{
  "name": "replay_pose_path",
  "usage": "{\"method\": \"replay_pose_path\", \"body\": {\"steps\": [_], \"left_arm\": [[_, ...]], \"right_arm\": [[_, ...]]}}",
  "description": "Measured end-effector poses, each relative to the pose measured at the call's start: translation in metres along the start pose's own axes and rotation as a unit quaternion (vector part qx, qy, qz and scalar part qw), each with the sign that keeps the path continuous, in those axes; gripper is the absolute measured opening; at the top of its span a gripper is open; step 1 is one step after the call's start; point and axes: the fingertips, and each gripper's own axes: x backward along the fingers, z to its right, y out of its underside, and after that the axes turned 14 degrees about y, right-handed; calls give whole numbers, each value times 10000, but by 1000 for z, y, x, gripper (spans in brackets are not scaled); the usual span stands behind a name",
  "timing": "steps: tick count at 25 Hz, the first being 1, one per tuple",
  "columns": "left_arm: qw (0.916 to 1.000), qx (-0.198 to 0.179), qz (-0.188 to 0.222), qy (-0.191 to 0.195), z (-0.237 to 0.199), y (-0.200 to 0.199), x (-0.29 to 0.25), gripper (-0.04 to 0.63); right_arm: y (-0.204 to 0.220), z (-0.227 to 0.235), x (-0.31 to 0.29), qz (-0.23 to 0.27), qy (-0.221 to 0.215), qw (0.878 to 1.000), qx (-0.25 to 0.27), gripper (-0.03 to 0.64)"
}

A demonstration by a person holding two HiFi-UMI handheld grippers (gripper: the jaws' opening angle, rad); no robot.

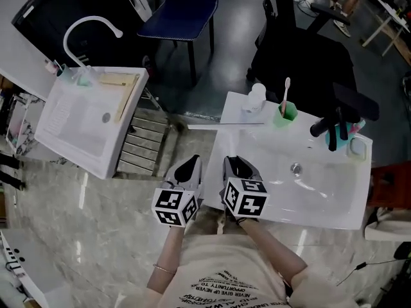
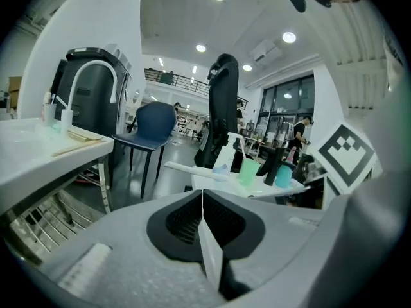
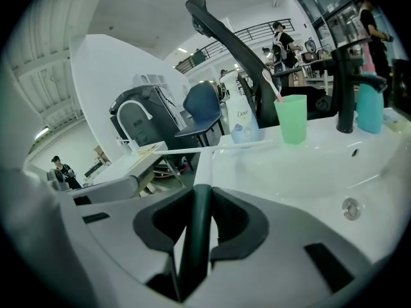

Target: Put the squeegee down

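We're looking down at a pale marble-look floor w/ two white sinks standing on it. The left sink is sitting far left, its curved white tap at its far end. The right sink is sitting just ahead of us, w/ a black tap at its right end. A blue chair and a black chair are standing further off, beyond the sinks.

We're holding both grippers side by side at the near-left corner of the right sink. The left gripper is hanging over the gap btwn the sinks, fingers pressed together w/ nothing btwn them. The right gripper is pinching the squeegee by its dark green handle. The handle is running away from us to the long white blade, which is lying crosswise at the sink's far-left edge and sticking out left past it. Can't tell if the blade is touching the rim.

Smaller bits are standing along the far edge: a white bottle, then to its right a green cup w/ a toothbrush in it. A blue cup is sitting beside the black tap.
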Motion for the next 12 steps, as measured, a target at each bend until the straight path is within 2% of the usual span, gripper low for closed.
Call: {"method": "replay_pose_path", "body": {"steps": [5,12], "left_arm": [[9990,-4,-274,359,-7,9,-12,23],[9966,41,-509,640,-12,21,-20,23]], "right_arm": [[9,-3,-9,-95,268,9996,-53,97],[17,-6,-14,-190,518,9984,105,97]]}}
